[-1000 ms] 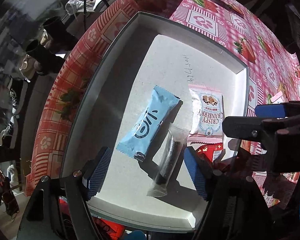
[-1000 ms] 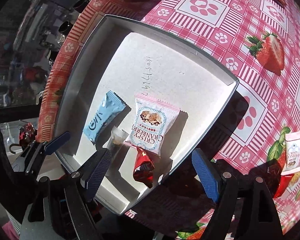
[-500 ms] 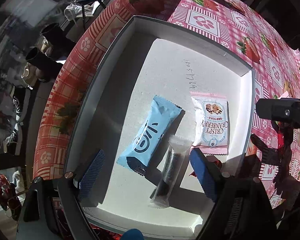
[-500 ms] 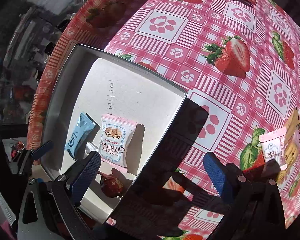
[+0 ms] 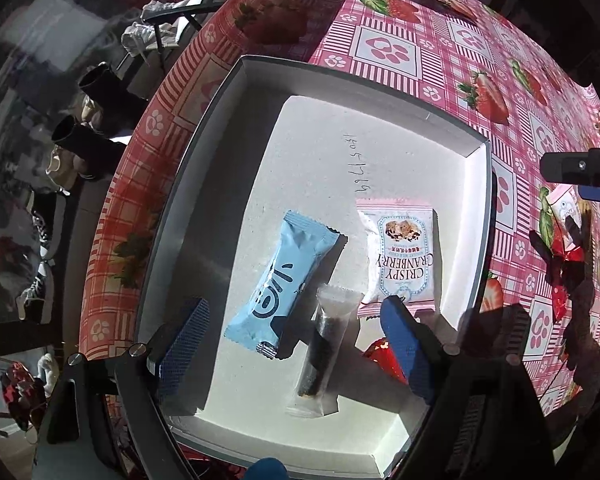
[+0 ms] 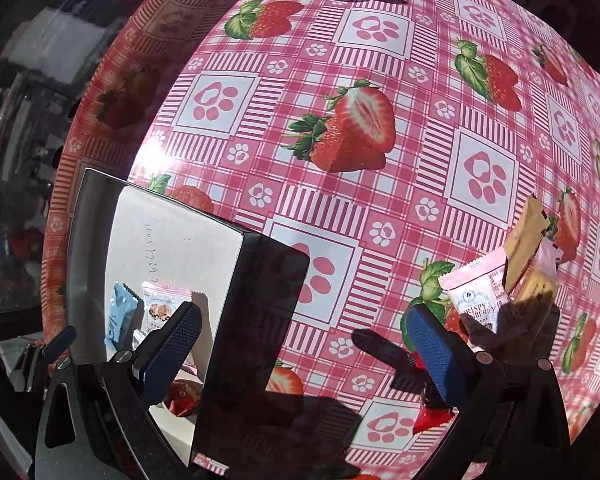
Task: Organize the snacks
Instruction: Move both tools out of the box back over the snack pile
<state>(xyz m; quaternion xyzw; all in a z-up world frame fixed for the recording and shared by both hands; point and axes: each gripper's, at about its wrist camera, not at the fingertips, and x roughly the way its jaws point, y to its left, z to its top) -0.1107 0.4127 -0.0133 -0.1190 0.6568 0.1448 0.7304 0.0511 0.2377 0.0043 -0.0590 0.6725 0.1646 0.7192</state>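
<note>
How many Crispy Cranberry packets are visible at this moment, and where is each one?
2. One Crispy Cranberry packet lies flat inside the white box, right of the blue bar. The other sits outside on the tablecloth in the loose snack pile, which may hide more.

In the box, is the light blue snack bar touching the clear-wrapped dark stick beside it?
Touching. In the left wrist view, the clear-wrapped dark stick's crimped top end meets the light blue snack bar's long edge, with no box floor visible between them.

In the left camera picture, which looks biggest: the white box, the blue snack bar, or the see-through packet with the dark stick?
1. White cardboard box, by far.
2. Light blue wrapped snack bar.
3. Clear packet with the dark stick, similar length but much narrower.
</note>
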